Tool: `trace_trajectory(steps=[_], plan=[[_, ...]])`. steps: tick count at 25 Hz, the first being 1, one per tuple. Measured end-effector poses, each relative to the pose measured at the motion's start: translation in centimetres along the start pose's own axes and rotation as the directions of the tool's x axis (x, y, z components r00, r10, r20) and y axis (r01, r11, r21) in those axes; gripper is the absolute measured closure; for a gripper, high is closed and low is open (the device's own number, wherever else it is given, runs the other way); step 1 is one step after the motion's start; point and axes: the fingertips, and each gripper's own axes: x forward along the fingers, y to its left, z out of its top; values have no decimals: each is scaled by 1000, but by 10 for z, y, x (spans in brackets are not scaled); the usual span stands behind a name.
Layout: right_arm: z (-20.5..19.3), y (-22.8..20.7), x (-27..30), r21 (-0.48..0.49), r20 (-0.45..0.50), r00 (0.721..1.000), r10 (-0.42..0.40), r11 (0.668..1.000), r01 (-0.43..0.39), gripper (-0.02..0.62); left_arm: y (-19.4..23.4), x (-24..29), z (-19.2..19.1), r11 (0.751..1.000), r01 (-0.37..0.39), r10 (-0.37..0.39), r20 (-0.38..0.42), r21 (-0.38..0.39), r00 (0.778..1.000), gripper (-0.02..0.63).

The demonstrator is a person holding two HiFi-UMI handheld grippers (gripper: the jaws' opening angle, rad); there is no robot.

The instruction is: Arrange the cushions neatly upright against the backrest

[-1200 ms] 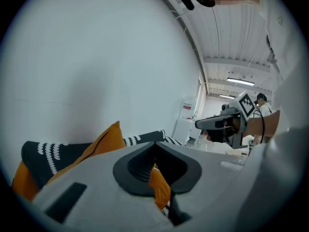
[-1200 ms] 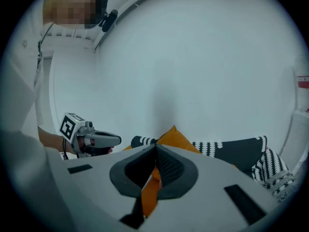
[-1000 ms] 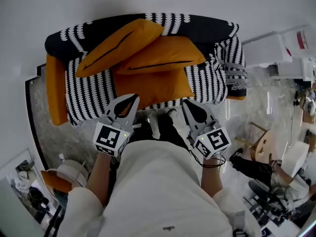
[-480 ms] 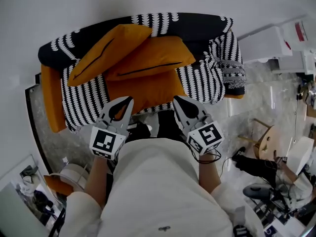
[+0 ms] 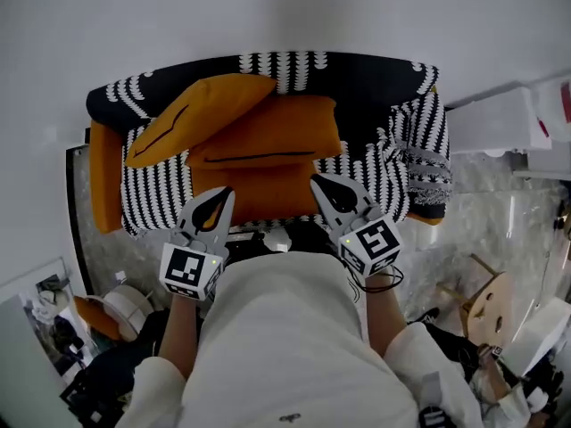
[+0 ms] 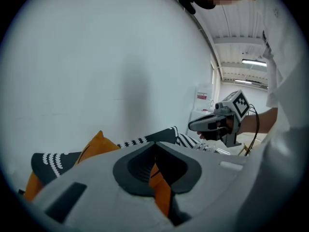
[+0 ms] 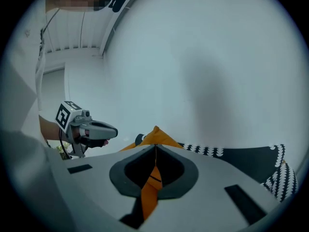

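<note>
Two orange cushions slump on a black-and-white sofa (image 5: 393, 159) set tight against a white wall (image 5: 285, 7). The left cushion (image 5: 201, 114) leans tilted on the backrest (image 5: 357, 65) and overlaps the middle cushion (image 5: 268, 136), which lies sloped rather than upright. A flat orange pad (image 5: 259, 190) covers the seat in front of them. A white unit (image 5: 500, 119) crowds the sofa's right arm, and a wooden stool (image 5: 489, 297) stands on the pale floor (image 5: 500, 185) further right, so the free space is the seat front, where the person stands. The left hand-held gripper (image 5: 219, 194) and the right hand-held gripper (image 5: 319, 181) point at the sofa from the seat's front edge, both closed and empty, near the pad but clear of both cushions, which lie just beyond their tips. Only the head view shows the whole sofa and its surroundings. The left gripper view adds ceiling lights and the other tool in side profile, while the right gripper view shows a cushion corner peaking against the wall above its shut jaws.
</note>
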Motion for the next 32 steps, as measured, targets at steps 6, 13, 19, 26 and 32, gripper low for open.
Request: trace_trajectory(steps=[6,13,19,26,32], plan=[[-14,-36,10,-10,-58,989,134,991,-134,586,-26,14,-3,993,-111,108,-54,-51,993,594],[-26,-36,55,-77,-161,956,243,963,-258,586,-24,-4,-24,965,-213,198,-111,-149,974,594],[-55,-24,99,-74,-261,939,224,965,-251,581,4,-15,-45,949,-240,220,-115,-203,969,594],[-43,9,145,-80,-277,943,187,973,-217,488,61,-16,-40,963,-183,173,-64,-200,983,594],[-8,28,193,-107,-245,960,138,980,-168,477,128,-16,-52,968,-158,147,-71,-193,987,594]])
